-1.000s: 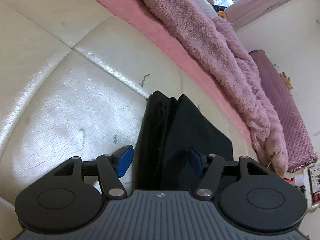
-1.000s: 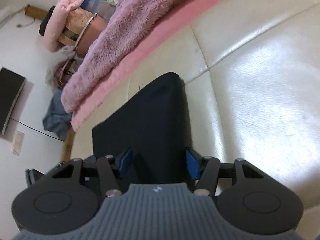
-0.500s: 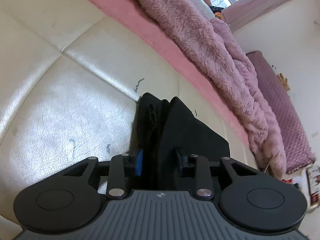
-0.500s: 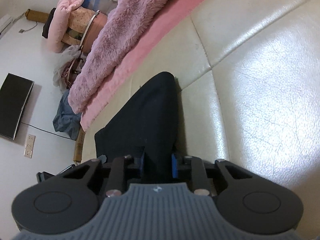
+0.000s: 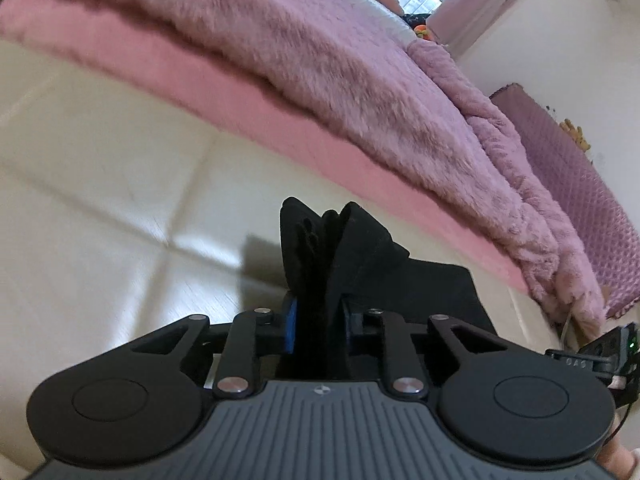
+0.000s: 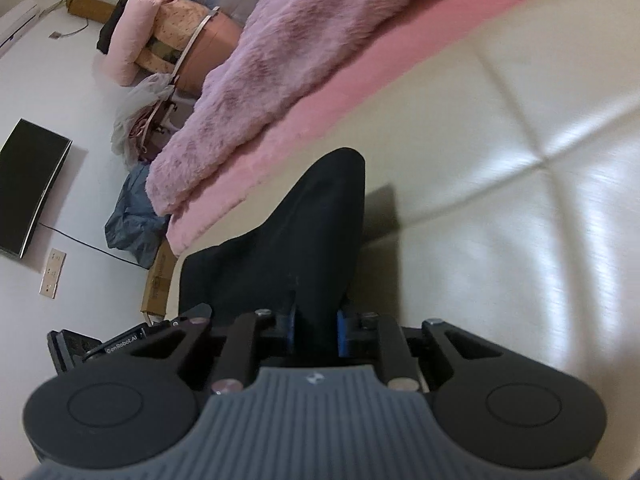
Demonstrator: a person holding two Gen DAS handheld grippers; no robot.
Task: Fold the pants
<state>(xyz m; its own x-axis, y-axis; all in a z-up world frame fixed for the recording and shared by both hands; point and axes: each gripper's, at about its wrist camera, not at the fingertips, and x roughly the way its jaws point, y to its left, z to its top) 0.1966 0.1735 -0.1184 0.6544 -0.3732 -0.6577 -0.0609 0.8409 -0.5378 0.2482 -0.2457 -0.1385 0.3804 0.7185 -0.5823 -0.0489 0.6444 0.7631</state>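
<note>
The black pants [image 5: 360, 256] lie folded on a cream leather bench [image 5: 100, 184]. My left gripper [image 5: 319, 322] is shut on one end of the pants, and the layered black edge stands up between its blue pads, lifted off the bench. My right gripper [image 6: 316, 324] is shut on the other end of the pants [image 6: 316, 232], which rise in a dark ridge away from the jaws with a shadow on the bench [image 6: 500, 184] beside them. The other gripper's body shows at the edge of each view.
A pink mattress edge [image 5: 248, 108] with a fluffy mauve blanket [image 5: 320, 52] runs along the far side of the bench. In the right wrist view a wall TV [image 6: 28, 184], bags [image 6: 184, 48] and a cardboard box [image 6: 158, 280] stand by the wall.
Both grippers closed on the pants' ends, then lifted them off the bench. The views have tilted up and the fabric now hangs raised with a shadow under it.
</note>
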